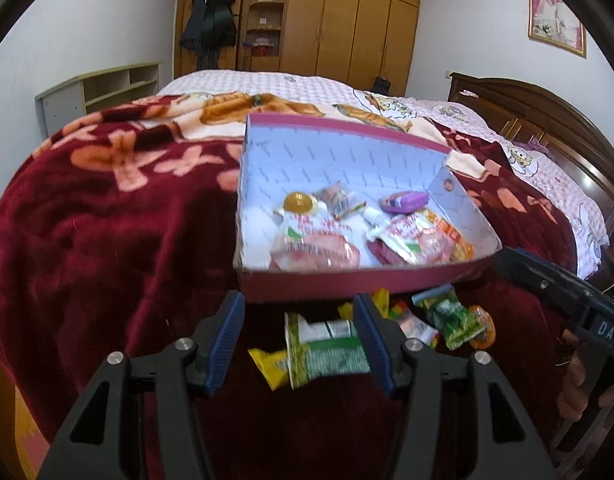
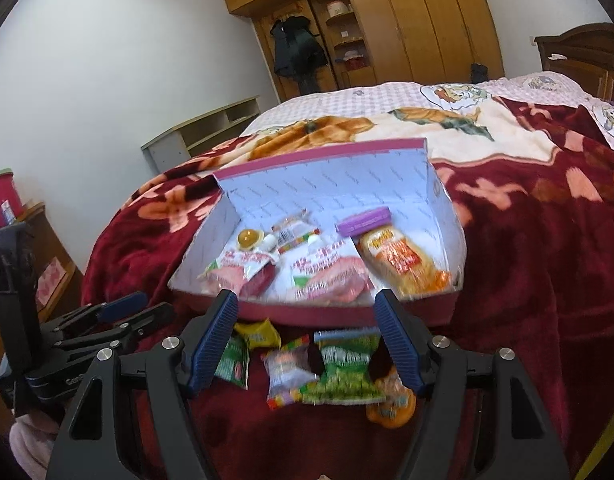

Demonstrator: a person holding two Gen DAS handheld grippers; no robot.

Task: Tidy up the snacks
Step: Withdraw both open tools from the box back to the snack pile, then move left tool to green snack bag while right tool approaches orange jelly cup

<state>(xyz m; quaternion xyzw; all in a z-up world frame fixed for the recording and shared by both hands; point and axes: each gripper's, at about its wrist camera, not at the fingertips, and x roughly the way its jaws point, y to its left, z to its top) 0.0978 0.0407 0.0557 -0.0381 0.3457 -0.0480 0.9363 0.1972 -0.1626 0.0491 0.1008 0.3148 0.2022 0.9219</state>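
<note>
The cardboard box [image 2: 435,200] on the bed [image 2: 527,280] holds snack packets [image 2: 331,276], a purple pack [image 2: 365,221] and a jelly cup [image 2: 249,238]; left gripper [image 1: 299,340] and right gripper [image 2: 307,340] both gape, empty.

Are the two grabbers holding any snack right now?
No. The left gripper and right gripper are both open and empty above the loose snacks.

"DAS" on right gripper [image 1: 563,292]

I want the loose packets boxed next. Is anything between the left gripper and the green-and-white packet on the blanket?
Nothing visible. The left gripper is open with the green-and-white packet just beyond its fingertips. The box has its near wall behind the packet.
</note>
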